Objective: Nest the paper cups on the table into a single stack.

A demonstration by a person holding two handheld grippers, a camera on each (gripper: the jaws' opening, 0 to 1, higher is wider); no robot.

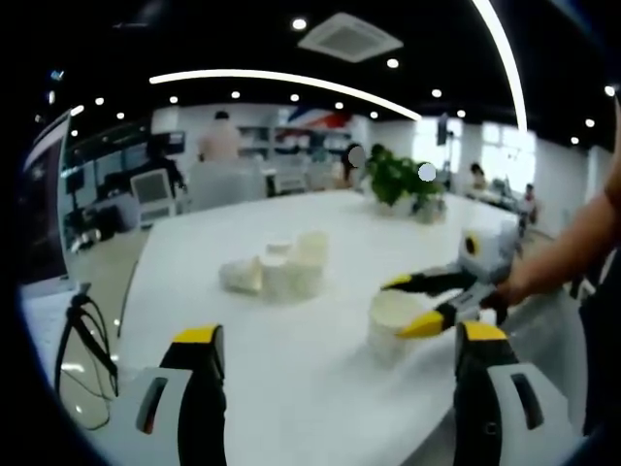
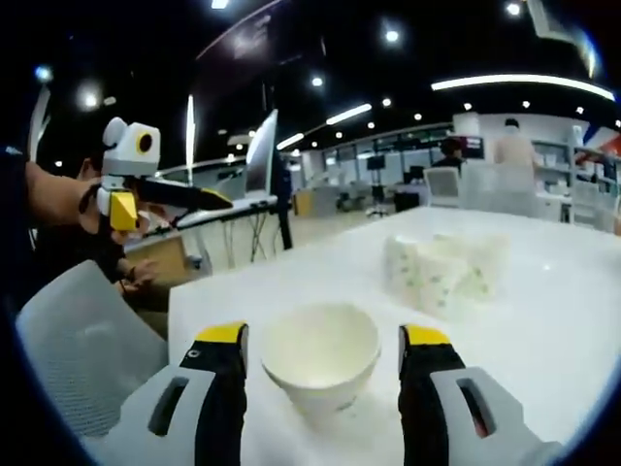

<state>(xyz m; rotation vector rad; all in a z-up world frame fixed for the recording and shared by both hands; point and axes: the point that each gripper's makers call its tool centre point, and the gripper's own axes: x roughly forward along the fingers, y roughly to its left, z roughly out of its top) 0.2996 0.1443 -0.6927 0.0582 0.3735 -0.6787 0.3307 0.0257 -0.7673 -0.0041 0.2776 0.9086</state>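
One paper cup (image 2: pixel 320 361) stood upright on the white surface (image 2: pixel 543 330) between the right gripper (image 2: pixel 325 340)'s two yellow-tipped jaws, which were spread wide on either side of its rim; whether they touched the cup's wall could not be told. In the left gripper view the same cup (image 1: pixel 393 325) sat near the surface's right edge, with the right gripper (image 1: pixel 419 303) reaching in from the right, held by a hand (image 1: pixel 519 286). The left gripper (image 1: pixel 335 340) hung over bare surface (image 1: pixel 291 388) with its jaws wide apart and nothing between them, the cup ahead and to the right of them. Farther back lay a cluster of paper cups (image 1: pixel 277 267), some upright and one tipped on its side, well apart from the single cup; the right gripper view showed that cluster (image 2: pixel 446 267) beyond the cup, to its right. A potted plant (image 1: pixel 403 180) stood at the far end. In the right gripper view the left gripper (image 2: pixel 136 189) was raised at the left above a grey chair back (image 2: pixel 78 340).
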